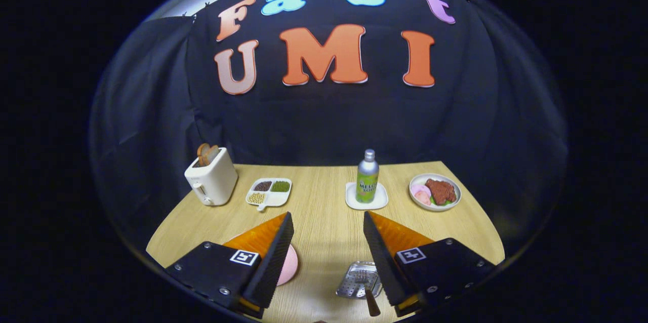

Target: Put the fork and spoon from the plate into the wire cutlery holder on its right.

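Table [329, 232] comes first, with the pink plate [289, 265] on it. Right of the plate sits the wire holder [354, 277] with a fork [365, 287] already inside. Gripper [328, 242] hangs above, fingers spread and empty. Go to the plate slowly and look for the spoon, hidden by a finger.

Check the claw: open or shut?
Open. The claw has its two fingers spread wide with bare wooden table between them; neither presses on anything. The wire holder sits by the right finger.

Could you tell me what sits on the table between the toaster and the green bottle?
In the gripper view, a divided snack dish sits between toaster and bottle.
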`<state>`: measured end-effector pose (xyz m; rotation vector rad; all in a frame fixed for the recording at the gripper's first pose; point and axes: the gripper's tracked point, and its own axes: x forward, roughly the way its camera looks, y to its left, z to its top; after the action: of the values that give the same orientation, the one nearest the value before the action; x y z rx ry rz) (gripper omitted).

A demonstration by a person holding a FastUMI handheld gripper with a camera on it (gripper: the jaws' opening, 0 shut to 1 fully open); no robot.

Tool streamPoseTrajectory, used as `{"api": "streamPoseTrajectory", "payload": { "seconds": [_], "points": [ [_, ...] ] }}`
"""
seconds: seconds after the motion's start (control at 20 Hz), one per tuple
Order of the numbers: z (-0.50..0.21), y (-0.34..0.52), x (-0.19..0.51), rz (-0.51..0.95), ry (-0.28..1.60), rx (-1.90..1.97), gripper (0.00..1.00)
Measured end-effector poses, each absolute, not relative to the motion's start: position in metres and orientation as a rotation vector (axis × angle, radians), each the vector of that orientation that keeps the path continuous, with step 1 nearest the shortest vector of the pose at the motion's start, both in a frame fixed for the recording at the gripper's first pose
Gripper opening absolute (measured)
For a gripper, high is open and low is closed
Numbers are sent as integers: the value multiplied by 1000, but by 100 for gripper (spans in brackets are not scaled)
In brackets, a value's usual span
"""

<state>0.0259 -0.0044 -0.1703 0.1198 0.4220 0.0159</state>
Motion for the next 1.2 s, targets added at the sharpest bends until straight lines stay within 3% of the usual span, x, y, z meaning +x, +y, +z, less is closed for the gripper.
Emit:
{"api": "streamPoseTrajectory", "payload": {
  "seconds": [0.35, 0.7, 0.9, 1.2],
  "points": [
    [-127, 43, 32, 55, 265, 146, 85],
    [-113, 106, 36, 146, 223, 129, 85],
    [-129, 137, 34, 196, 286, 106, 85],
    [-199, 167, 22, 239, 546, 77, 85]
  ]
}}
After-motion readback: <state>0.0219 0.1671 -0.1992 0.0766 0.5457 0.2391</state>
